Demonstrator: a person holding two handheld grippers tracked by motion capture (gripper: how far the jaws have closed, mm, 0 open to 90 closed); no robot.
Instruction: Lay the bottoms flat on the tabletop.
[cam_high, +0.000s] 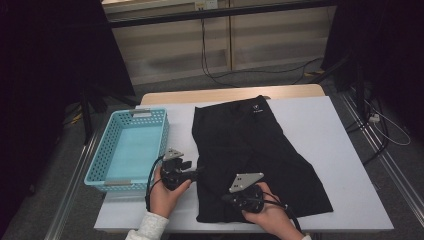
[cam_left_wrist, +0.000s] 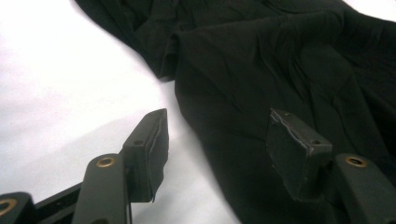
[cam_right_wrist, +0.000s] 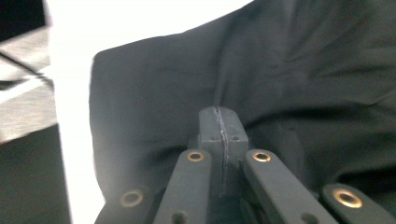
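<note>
White table (cam_high: 345, 150) is carrying black shorts (cam_high: 250, 150), long axis running near edge to far, unreadable white logo (cam_high: 257, 107) farthest; left gripper (cam_high: 192, 172) jaws standing apart, right gripper (cam_high: 226, 197) jaws pressing together on fabric.

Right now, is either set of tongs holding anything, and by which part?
The left tongs stand open at the black garment's left edge, gripping nothing. The right tongs are shut over its near part; whether cloth is pinched cannot be told.

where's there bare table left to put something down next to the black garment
The widest bare patch of the white table lies between the black garment and the table's right edge. The blue basket holds nothing either. Crowded: the near edge, where the left gripper, jaws apart at the cloth's left edge, and the shut right gripper work.
</note>
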